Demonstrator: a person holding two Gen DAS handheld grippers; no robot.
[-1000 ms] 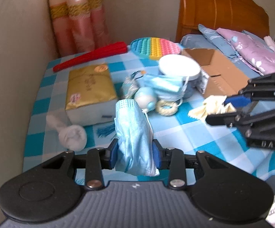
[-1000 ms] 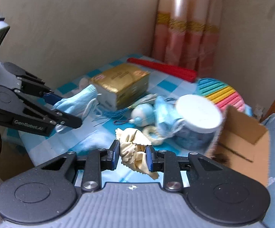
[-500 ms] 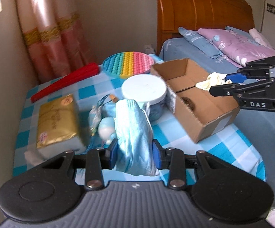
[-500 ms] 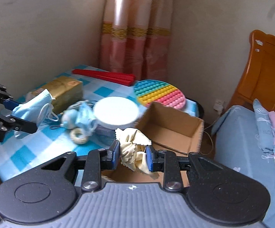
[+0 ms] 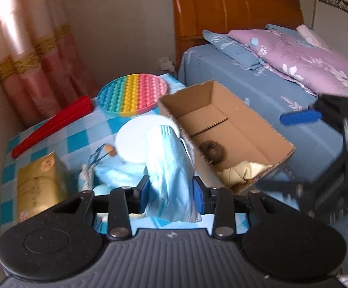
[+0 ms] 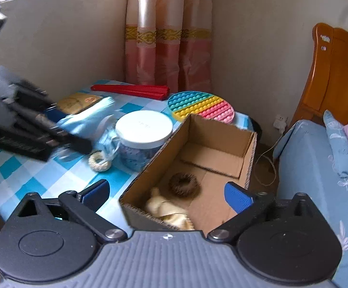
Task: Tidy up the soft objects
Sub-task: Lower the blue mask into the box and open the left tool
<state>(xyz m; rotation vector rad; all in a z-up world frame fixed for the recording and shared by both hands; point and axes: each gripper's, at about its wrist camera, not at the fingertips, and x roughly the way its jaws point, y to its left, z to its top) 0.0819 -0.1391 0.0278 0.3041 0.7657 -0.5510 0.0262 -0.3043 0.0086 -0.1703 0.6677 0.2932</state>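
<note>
A small table with a blue-and-white checked cloth [image 6: 29, 180] stands in a bedroom corner, next to a bed with blue bedding [image 5: 258, 91].

The left gripper [image 5: 171, 192] is clamped on a folded light-blue face mask [image 5: 169, 168], which stands upright between its blue pads and hides much of the table behind it. In the right wrist view this gripper appears at the left edge only as a dark motion-blurred shape, the mask a pale blue smear.

The right gripper [image 6: 166, 192] has its two fingers spread wide apart with nothing between them, hovering over the near end of an open cardboard box [image 6: 250, 144]. Inside the box lie a crumpled pale-yellow cloth [image 6: 166, 210], partly hidden by the box's near wall, and a dark brown ring [image 6: 184, 184], possibly a hair tie; its texture is hard to make out.

Beside the box stands a jar with a white lid [image 6: 143, 127], another blue mask draped against it. Farther back sit a round rainbow bubble mat [image 6: 200, 105], a red folded fan [image 6: 130, 90] and a gold package [image 5: 39, 187], the last blurred.
</note>
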